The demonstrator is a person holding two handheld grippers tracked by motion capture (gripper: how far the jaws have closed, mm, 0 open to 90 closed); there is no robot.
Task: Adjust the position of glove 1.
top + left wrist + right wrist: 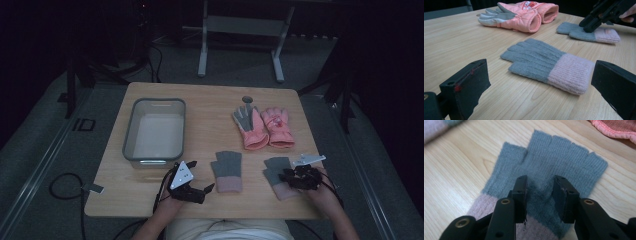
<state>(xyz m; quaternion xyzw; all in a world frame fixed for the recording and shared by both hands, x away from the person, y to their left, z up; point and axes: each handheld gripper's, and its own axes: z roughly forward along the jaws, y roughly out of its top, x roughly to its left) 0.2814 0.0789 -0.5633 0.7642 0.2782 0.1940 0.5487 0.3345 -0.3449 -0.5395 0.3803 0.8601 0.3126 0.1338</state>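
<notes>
Right grey glove [549, 172] sits centre of the right gripper view, flat on the table [210, 100], fingerless end toward the top of the frame, pink cuff at the bottom. Right gripper [539, 195] is down on its palm: the two jaws stand a little apart, tips pressing into the knit with a small ridge of fabric between them, not closed on it yet, so parted and in contact rather than clamped. In the high view the same glove [276, 170] lies at lower right, with the right gripper [299, 177] over its cuff end.

Left gripper [539, 82]: jaws spread wide at the lower corners of the left gripper view, holding nothing, just above the wood. Second grey glove [544, 65] lies between them further out in mid frame, cuff to the right, untouched. In the high view the left gripper [197, 192] is at lower centre-left, just left of that glove [227, 171].

Pink ski gloves [262, 127] lie side by side right of centre, above both grey gloves. Clear plastic bin [155, 131] at centre-left, nothing visible in it
</notes>
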